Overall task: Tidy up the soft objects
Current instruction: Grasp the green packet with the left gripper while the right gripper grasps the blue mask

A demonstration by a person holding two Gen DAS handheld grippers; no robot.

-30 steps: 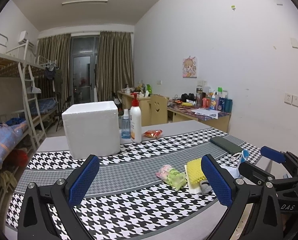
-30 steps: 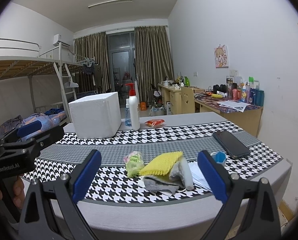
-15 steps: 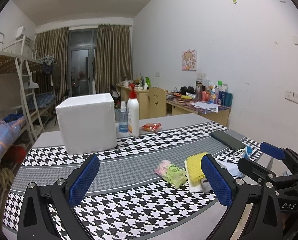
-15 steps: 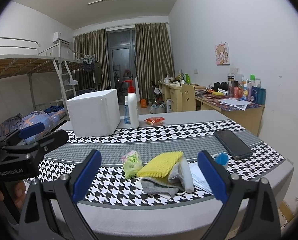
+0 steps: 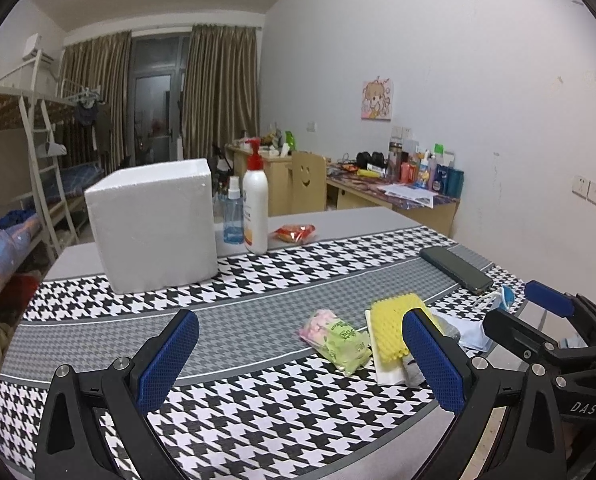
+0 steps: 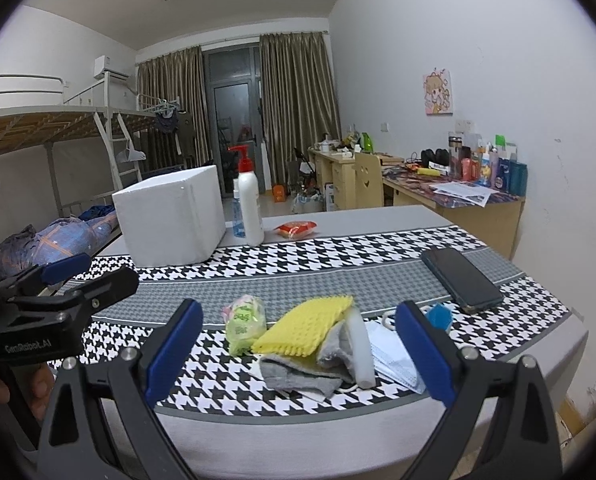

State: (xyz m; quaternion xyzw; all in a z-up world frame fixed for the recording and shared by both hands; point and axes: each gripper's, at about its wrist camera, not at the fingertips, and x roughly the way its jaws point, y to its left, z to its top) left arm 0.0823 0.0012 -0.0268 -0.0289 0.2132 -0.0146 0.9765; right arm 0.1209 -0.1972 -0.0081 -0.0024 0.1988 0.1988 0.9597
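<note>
A pile of soft things lies near the table's front edge: a yellow sponge (image 6: pixel 306 330) on a grey cloth (image 6: pixel 298 374), a white foam piece (image 6: pixel 359 350), a face mask (image 6: pixel 393 360) and a green-pink packet (image 6: pixel 244 322). The sponge (image 5: pixel 389 330) and packet (image 5: pixel 335 338) also show in the left wrist view. My right gripper (image 6: pixel 298 356) is open and empty, just short of the pile. My left gripper (image 5: pixel 298 360) is open and empty, left of the pile. A white foam box (image 5: pixel 154 224) stands at the back left.
A phone (image 6: pixel 459 278) lies on the right of the houndstooth tablecloth (image 5: pixel 258 280). A pump bottle (image 5: pixel 255 208), a blue spray bottle (image 5: pixel 232 220) and a red snack packet (image 5: pixel 294 233) stand behind the box. A small blue object (image 6: pixel 437 316) lies by the mask.
Both views have shifted slightly: the left gripper has drifted so the box sits more to the right and the pile nearer. Both grippers stay open and nothing on the table has moved.
</note>
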